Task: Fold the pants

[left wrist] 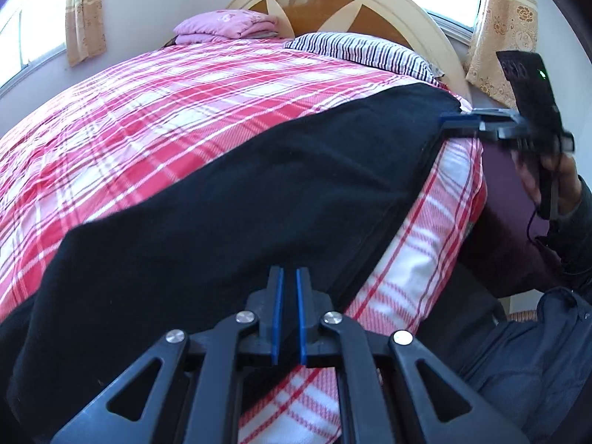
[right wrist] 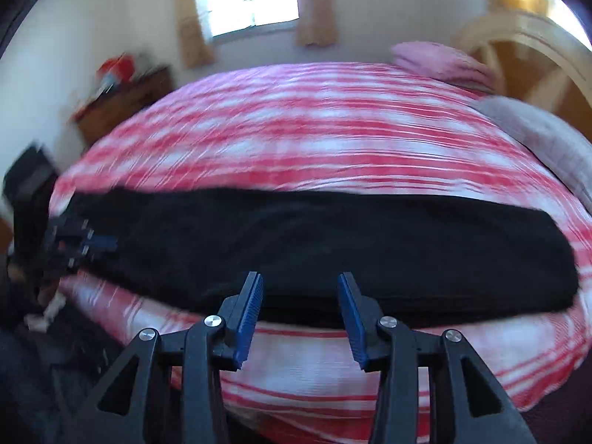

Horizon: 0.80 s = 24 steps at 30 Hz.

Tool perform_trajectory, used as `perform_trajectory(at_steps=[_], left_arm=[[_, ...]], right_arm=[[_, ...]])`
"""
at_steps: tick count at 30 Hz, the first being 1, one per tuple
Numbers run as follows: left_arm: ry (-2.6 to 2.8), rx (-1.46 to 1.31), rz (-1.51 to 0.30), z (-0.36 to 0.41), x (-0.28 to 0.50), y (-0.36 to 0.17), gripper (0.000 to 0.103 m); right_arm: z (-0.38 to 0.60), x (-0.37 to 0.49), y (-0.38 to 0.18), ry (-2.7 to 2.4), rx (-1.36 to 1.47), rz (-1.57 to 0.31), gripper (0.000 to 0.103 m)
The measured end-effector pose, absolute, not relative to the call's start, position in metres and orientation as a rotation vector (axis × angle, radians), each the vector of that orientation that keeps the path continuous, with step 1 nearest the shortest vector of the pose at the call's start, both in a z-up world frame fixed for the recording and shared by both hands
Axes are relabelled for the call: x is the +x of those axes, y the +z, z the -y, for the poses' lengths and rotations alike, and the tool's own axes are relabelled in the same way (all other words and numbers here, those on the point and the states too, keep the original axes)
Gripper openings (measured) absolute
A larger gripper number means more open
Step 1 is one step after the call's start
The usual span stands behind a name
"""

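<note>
I see a wide bed under a red, pink and white plaid cotton cover point(left wrist: 155, 118), filling most of both views. Its far end meets a cream and brown arched wooden headboard point(left wrist: 333, 3), which sits at the far right in my right wrist view. Along the bed's near edge lies the long black fleece pants point(left wrist: 229, 199), stretched flat in a band that runs left to right across my right wrist view point(right wrist: 314, 244), with bare plaid cover between its near edge and the side of the mattress.

A navy-and-white striped pillow point(left wrist: 370, 50) rests at the head of the bed, near the far end of the pants, and a folded pink blanket point(left wrist: 225, 26) lies left of it against the headboard.

My left gripper point(left wrist: 289, 277) sits over the near end of the pants, its blue pads drawn to a narrow gap; the black cloth lies directly under and ahead of the tips, but I cannot tell whether any fabric is pinched between them. My right gripper point(right wrist: 300, 288) hovers just short of the pants' near edge, around the middle of the band, jaws spread wide and holding nothing. In the left wrist view its blue tips point(left wrist: 462, 122) meet the far corner of the pants.

The right wrist view is blurred.
</note>
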State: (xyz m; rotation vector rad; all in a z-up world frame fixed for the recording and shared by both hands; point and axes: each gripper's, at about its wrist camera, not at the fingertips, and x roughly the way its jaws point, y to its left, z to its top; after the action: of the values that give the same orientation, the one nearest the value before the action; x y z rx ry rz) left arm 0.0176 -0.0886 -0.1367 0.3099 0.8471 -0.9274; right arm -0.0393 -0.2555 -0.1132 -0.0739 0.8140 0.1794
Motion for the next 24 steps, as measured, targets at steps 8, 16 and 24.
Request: perform_trajectory(at_steps=[8, 16, 24], left_arm=[[-0.945, 0.314, -0.858, 0.088, 0.011, -0.149, 0.009], [-0.961, 0.285, -0.871, 0.08, 0.012, -0.155, 0.015], [-0.976, 0.246, -0.888, 0.073, 0.014, -0.156, 0.015]], right_arm=[[0.154, -0.029, -0.149, 0.405, -0.29, -0.894, 0.044], [0.119, -0.007, -0.162, 0.461, -0.311, -0.934, 0.044], [0.111, -0.005, -0.162, 0.452, -0.32, -0.928, 0.011]])
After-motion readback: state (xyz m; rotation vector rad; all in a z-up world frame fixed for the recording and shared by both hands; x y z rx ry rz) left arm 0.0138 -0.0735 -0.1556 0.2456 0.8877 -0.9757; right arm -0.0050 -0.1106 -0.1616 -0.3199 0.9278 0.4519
